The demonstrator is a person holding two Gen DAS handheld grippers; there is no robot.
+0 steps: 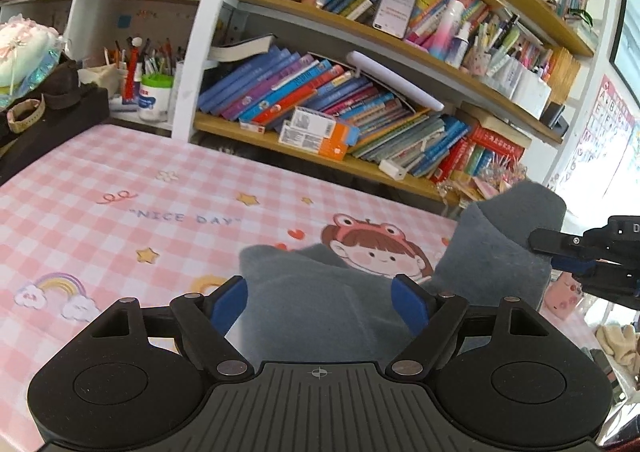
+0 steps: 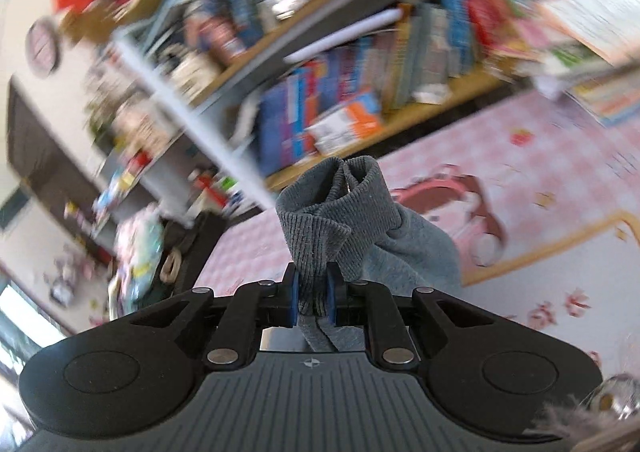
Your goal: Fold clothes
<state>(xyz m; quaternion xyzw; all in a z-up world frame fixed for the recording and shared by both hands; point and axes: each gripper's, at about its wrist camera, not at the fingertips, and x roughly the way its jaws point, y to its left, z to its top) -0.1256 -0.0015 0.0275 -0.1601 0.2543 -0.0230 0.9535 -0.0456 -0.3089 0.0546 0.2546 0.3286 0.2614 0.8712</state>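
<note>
Bright daylight; left view sharp, right view's bookshelf (image 2: 320,63) streaked with motion blur (fisheye-bent edges).

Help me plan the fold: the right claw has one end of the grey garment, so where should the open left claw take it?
Judging by the left wrist view, take the grey garment at its flat edge on the mat, from above: it lies between the open left claw, opposite the right claw.

Your left tongs (image 1: 320,306) are matte black plastic with blue pads (image 1: 408,302) on the fingertips, silver rivets on the linkage arms and round dished caps at 7 and 5 o'clock. The ribbed grey base plate carries a small crosshair mark (dead centre). Your right tongs (image 2: 314,302) have the same build, blue pads included.
</note>
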